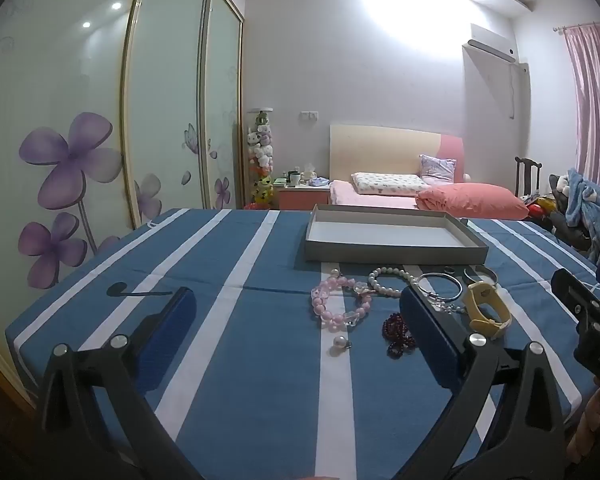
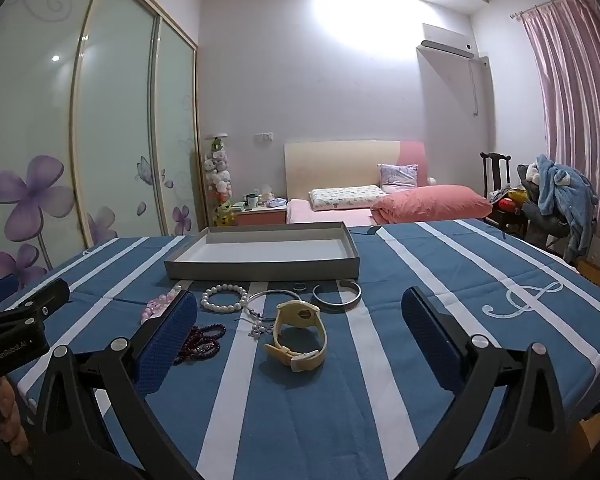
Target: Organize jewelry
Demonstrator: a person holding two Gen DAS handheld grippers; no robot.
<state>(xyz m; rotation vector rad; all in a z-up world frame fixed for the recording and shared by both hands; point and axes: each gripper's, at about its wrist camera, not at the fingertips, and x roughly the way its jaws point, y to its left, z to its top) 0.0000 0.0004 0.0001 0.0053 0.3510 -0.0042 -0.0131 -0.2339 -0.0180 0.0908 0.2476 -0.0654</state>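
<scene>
Jewelry lies on a blue-and-white striped tablecloth in front of an empty grey tray [image 1: 392, 256] [image 2: 260, 270]. There is a pink bead bracelet [image 1: 340, 300], a white pearl bracelet [image 1: 388, 280] [image 2: 224, 298], a dark red bead strand [image 1: 398, 334] [image 2: 202, 342], a single pearl earring [image 1: 340, 343], a thin silver bangle [image 1: 440, 286] [image 2: 272, 298], a silver cuff [image 2: 337, 295], a small ring [image 2: 300, 286] and a yellow watch [image 1: 486, 310] [image 2: 300, 336]. My left gripper [image 1: 296, 312] is open and empty above the cloth. My right gripper [image 2: 300, 320] is open and empty, with the watch between its fingers' lines.
The table's edges fall off at left and right. A wardrobe with flower-printed doors stands at left. A bed with pink bedding [image 2: 420, 200] and a chair piled with clothes [image 2: 552, 192] lie beyond the table. The other gripper shows at each view's side.
</scene>
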